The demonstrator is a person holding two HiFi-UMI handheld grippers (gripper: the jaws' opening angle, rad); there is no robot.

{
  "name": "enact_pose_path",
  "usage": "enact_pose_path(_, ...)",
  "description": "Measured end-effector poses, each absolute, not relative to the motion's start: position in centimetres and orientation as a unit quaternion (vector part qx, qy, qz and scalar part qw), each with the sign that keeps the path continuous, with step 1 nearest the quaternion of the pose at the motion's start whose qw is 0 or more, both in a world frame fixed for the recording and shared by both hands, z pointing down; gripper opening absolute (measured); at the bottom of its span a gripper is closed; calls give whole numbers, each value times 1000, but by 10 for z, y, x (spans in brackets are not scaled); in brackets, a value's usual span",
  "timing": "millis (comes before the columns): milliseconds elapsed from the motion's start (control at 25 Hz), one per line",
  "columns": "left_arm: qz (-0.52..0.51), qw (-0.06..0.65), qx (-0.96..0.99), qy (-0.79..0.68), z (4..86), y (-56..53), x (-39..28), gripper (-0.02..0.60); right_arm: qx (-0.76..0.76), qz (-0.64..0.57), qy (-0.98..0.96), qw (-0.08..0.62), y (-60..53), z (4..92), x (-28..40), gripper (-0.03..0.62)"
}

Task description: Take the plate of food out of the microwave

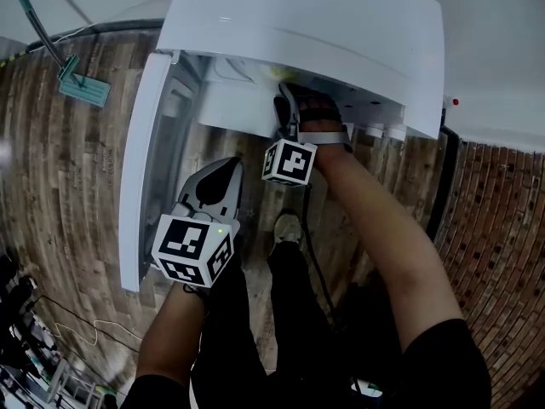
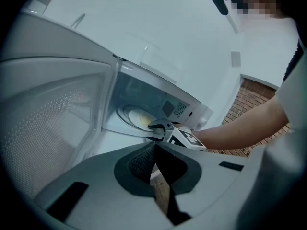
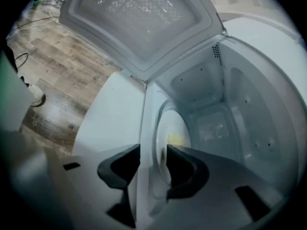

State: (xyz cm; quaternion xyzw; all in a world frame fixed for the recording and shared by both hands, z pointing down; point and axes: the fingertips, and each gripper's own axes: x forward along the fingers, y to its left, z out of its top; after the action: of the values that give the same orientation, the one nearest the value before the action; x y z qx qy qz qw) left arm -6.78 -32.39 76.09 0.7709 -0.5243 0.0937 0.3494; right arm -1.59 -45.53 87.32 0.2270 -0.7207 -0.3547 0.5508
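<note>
A white microwave (image 1: pixel 324 32) stands with its door (image 1: pixel 140 160) swung open to the left. Inside lies a white plate (image 3: pixel 175 123) with yellow food (image 3: pixel 175 139) on it, also seen as the plate (image 2: pixel 134 115) in the left gripper view. My right gripper (image 3: pixel 153 150) reaches into the opening, its jaws apart on either side of the plate's near rim, with a gap showing beside the rim. From the head view, the right gripper (image 1: pixel 286 109) is at the cavity mouth. My left gripper (image 1: pixel 230 167) hangs outside in front of the door, shut and empty.
The open door (image 2: pixel 48 119) fills the space left of the cavity. A brick wall (image 1: pixel 494 228) runs along the right. A green pad on a pole (image 1: pixel 83 82) lies on the wood floor at far left. The person's legs and a shoe (image 1: pixel 288 227) are below the microwave.
</note>
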Motion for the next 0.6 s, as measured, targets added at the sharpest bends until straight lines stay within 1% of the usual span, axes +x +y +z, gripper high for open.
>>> enact_pose_path(160,96,353,770,-523,765,-322,-70,-8,233,-357,-707,565,-462,877,-15,179)
enact_pose_path(280,96,353,769,-523,766,-323,-73,-8,230,-375,-702,560,-460,874,-16,146)
enact_pose_path(360,96,353,769,-524,766,-324,-75,-8,231,-388,-702,551,-457,869,-17,109)
enact_pose_path(440,97,352,770,-523,766,-325,-75,-8,236,-397,-701,544,-455,863,-16,86)
enact_pose_path(480,97,352,770,-523,766,-325,-75,-8,237,-404,-698,541,-454,861,-15,48)
enact_pose_path(600,98,352,771,-522,765,-325,-72,-8,234,-431,-687,535,-447,858,-11,43)
